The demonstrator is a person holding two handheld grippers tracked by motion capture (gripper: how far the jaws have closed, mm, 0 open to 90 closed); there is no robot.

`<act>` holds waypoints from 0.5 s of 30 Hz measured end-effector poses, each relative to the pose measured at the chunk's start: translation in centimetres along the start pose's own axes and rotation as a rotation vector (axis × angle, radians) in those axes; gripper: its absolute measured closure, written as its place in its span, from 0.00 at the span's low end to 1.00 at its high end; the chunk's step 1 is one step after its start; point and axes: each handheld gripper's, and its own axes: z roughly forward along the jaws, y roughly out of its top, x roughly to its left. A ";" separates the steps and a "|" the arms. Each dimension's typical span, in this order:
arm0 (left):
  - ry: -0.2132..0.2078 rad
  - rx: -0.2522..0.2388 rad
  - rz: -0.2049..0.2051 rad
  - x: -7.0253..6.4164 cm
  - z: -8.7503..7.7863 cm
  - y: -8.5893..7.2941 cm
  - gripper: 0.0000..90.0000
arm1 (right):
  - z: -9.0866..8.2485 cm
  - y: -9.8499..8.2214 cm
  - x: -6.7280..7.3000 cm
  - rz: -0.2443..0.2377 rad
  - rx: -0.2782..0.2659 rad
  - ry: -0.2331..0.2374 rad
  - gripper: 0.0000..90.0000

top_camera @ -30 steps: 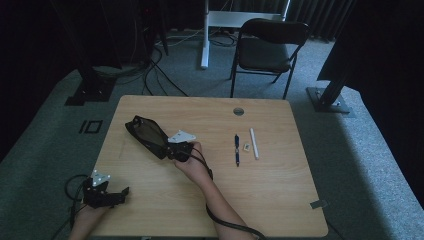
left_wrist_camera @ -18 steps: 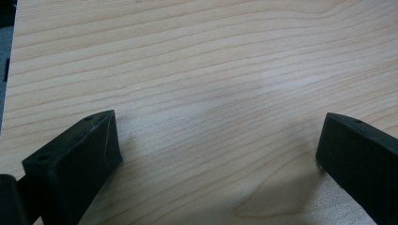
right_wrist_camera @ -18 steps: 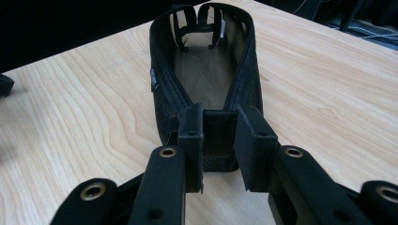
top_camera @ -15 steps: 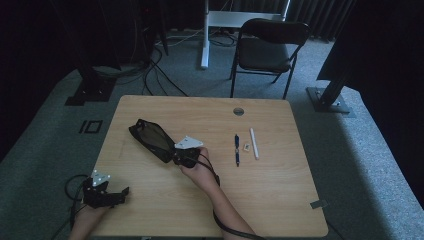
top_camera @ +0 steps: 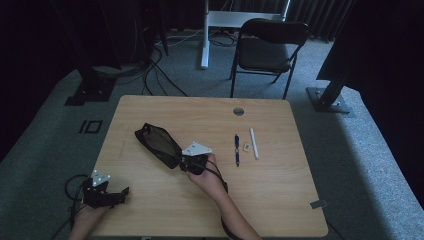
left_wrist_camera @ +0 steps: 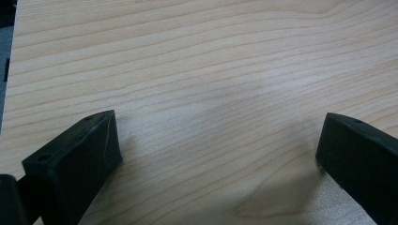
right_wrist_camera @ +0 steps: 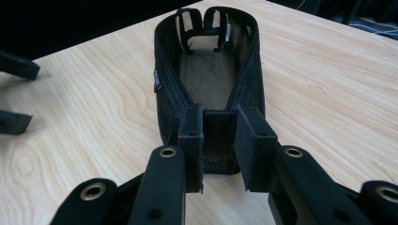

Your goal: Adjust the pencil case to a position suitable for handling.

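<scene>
Left gripper [top_camera: 120, 192] at the table's [top_camera: 280, 200] near-left edge, jaws spread wide over bare wood; right gripper [right_wrist_camera: 219, 140] mid-table, clamped on the near end of a black mesh pouch [top_camera: 157, 145] lying open; blue pen [top_camera: 237, 149], small eraser-like bit [top_camera: 246, 147], white stick [top_camera: 254, 143] farther right.

A dark folding chair [top_camera: 265, 50] stands beyond the light wooden table [top_camera: 280, 210]; black cables [top_camera: 150, 70] trail across grey carpet [top_camera: 360, 150].
</scene>
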 end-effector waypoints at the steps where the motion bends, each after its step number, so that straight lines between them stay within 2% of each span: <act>1: 0.000 0.000 0.000 0.0 0.0 0.0 0.00 | 0.0 0.0 0.0 0.000 0.000 0.000 0.81; 9: 0.000 0.000 0.001 0.0 0.0 0.0 0.00 | -1.2 -0.8 -0.3 -0.002 0.005 0.005 0.81; 13: 0.000 0.000 0.000 0.0 0.0 0.0 0.00 | -2.4 -1.5 -0.5 -0.010 0.007 -0.001 0.81; 15: 0.000 0.001 0.002 0.0 0.0 0.0 0.00 | -2.9 -1.7 -0.5 0.008 0.004 0.013 0.81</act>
